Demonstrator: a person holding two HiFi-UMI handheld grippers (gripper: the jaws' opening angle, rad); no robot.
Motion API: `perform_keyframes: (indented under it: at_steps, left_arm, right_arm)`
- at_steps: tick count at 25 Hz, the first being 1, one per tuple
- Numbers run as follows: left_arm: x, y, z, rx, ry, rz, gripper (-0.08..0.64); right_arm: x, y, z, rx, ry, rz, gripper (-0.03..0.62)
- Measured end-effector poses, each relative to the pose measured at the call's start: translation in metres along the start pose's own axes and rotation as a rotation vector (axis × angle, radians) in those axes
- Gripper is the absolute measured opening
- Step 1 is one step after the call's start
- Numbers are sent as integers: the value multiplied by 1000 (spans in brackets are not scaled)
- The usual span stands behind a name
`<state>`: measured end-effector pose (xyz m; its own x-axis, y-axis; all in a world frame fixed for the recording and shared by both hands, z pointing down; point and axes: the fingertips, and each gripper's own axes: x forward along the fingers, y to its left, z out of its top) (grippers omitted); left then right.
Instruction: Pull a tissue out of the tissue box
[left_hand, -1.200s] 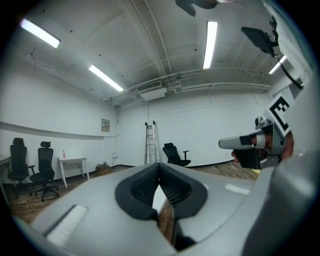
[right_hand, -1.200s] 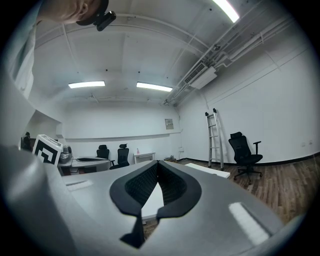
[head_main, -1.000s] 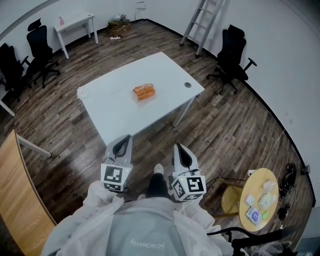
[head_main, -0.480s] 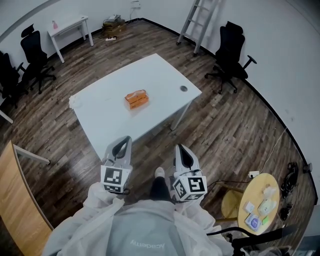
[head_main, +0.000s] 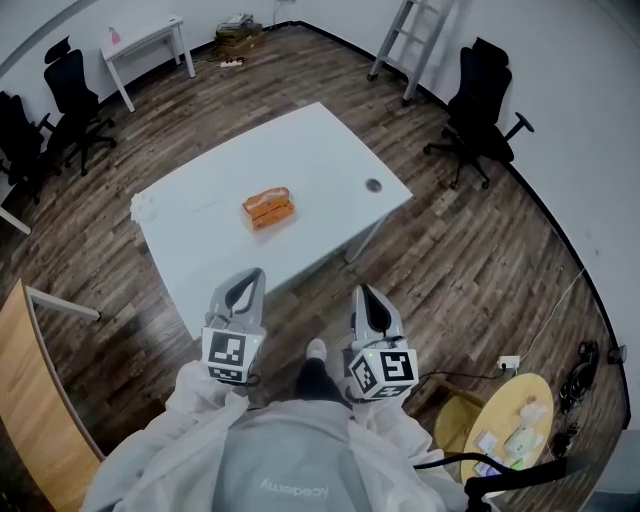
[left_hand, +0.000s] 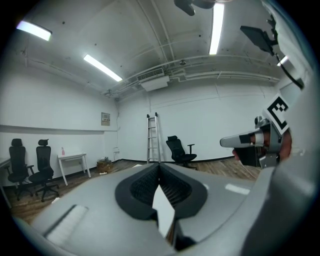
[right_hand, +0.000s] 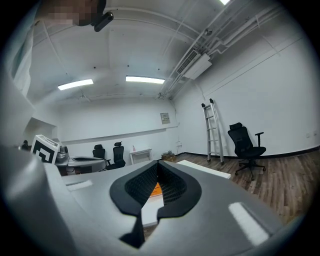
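Observation:
An orange tissue box (head_main: 267, 208) lies near the middle of a white table (head_main: 330, 150), well ahead of both grippers. My left gripper (head_main: 258, 272) and right gripper (head_main: 360, 290) are held side by side in front of the person's body, short of the table's near edge, both pointing toward it. Each is shut with nothing between its jaws. In the right gripper view, the right gripper (right_hand: 158, 162) has its tips meeting, and a sliver of the orange box (right_hand: 156, 189) shows through the gap behind them. The left gripper (left_hand: 159, 164) has its tips together, with the table top (left_hand: 162, 210) behind.
Black office chairs (head_main: 487, 100) stand at the right and far left (head_main: 70, 95). A ladder (head_main: 405, 40) leans on the far wall. A small white desk (head_main: 145, 45) sits at the back left, a round yellow table (head_main: 510, 425) at lower right, a wooden panel (head_main: 35, 400) at left.
The table and tissue box have drawn nearer and shifted slightly left in the head view as the person steps forward. Both grippers keep their pose, still shut.

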<state>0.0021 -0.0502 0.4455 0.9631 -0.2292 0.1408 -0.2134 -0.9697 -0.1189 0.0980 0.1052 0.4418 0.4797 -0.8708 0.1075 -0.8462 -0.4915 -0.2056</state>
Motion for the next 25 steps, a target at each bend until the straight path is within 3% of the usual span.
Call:
perform_keyframes:
  at_steps: [14, 25]
  left_arm:
    - [72, 24, 14, 5, 33, 137, 0]
    - [92, 33, 10, 6, 72, 232, 0]
  right_arm:
    - [87, -53, 25, 2, 11, 124, 2]
    - [125, -65, 20, 22, 40, 227, 2]
